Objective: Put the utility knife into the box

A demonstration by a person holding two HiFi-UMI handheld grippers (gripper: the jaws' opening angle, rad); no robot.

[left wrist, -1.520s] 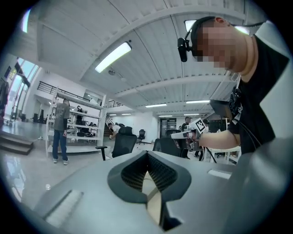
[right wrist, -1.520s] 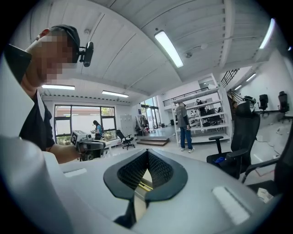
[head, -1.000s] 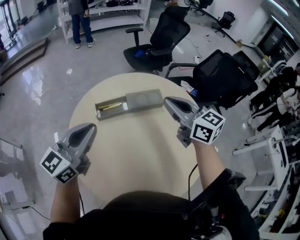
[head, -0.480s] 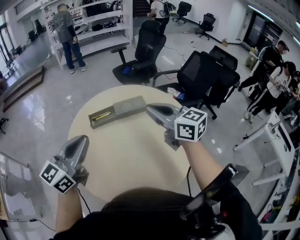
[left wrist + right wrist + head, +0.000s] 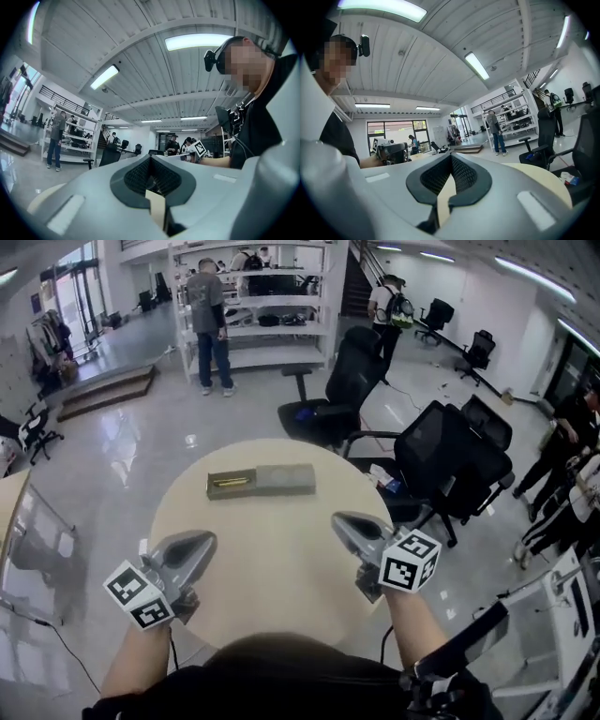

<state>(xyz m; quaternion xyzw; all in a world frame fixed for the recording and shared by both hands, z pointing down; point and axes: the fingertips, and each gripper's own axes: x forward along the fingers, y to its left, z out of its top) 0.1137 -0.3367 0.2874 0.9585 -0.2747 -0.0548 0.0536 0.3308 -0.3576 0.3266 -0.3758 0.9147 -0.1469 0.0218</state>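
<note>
Glossy grey floor, black office chairs (image 5: 354, 381) and white shelving (image 5: 258, 329) surround the round beige table (image 5: 272, 568) below me. On its far side lies the long grey box (image 5: 281, 480), and the yellowish utility knife (image 5: 230, 483) rests in the box's open left end. I hold both grippers over the near side, well apart from the box. My left gripper (image 5: 208, 540) and right gripper (image 5: 339, 518) each have their jaws pressed together on nothing.

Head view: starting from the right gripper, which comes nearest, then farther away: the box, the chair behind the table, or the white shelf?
From the right gripper:
1. Box, on the table, ahead and left.
2. Chair, behind the table.
3. Shelf, farthest back.
</note>
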